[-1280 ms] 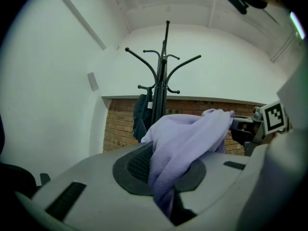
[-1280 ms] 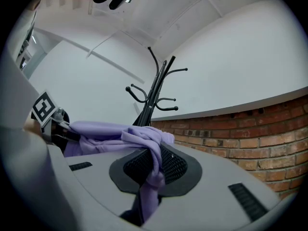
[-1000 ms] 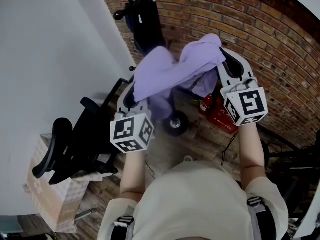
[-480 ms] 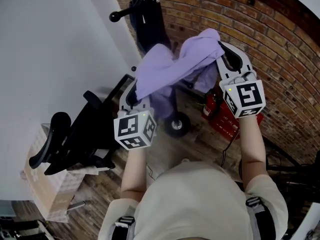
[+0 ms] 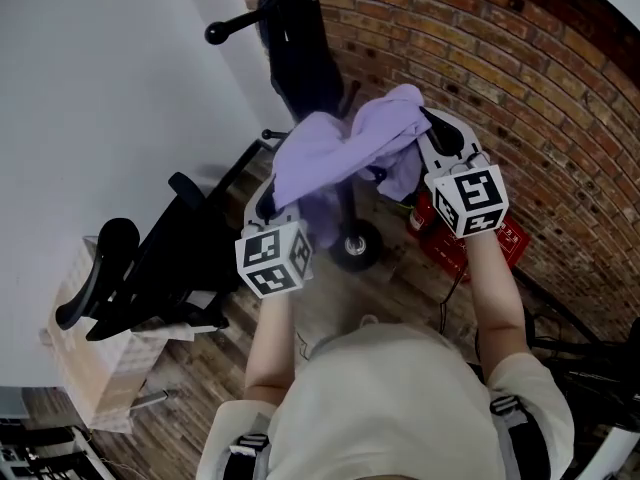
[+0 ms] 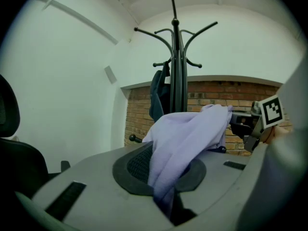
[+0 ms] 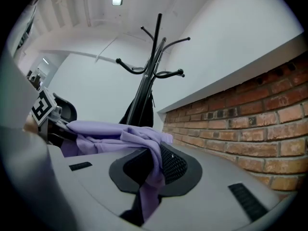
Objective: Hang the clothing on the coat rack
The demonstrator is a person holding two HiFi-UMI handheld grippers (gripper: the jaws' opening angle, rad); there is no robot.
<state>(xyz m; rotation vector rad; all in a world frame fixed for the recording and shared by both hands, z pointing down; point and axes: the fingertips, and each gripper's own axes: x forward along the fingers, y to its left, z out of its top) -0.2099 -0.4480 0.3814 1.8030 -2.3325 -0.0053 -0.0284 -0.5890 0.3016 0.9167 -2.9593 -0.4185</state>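
Observation:
A lilac garment (image 5: pixel 345 148) is stretched between my two grippers, held up in front of a black coat rack (image 5: pixel 300 38). My left gripper (image 5: pixel 268 196) is shut on one end of the cloth, which bunches between its pads (image 6: pixel 168 196). My right gripper (image 5: pixel 432 130) is shut on the other end (image 7: pixel 144 196). In the left gripper view the coat rack (image 6: pixel 175 71) rises just behind the garment (image 6: pixel 185 138), its hooks spread at the top. A dark item (image 6: pixel 158 97) hangs on the rack. In the right gripper view the rack (image 7: pixel 151 57) leans over the garment (image 7: pixel 120 131).
A black office chair (image 5: pixel 150 278) stands at the left, with a cardboard box (image 5: pixel 90 368) beside it. A red crate (image 5: pixel 450 243) lies by the brick wall (image 5: pixel 540 88). The rack's round base (image 5: pixel 355 246) rests on the wooden floor below the garment. A white wall fills the left.
Both grippers have carried the garment closer to the coat rack. The right gripper has shifted left and up in the head view; the left has moved little.

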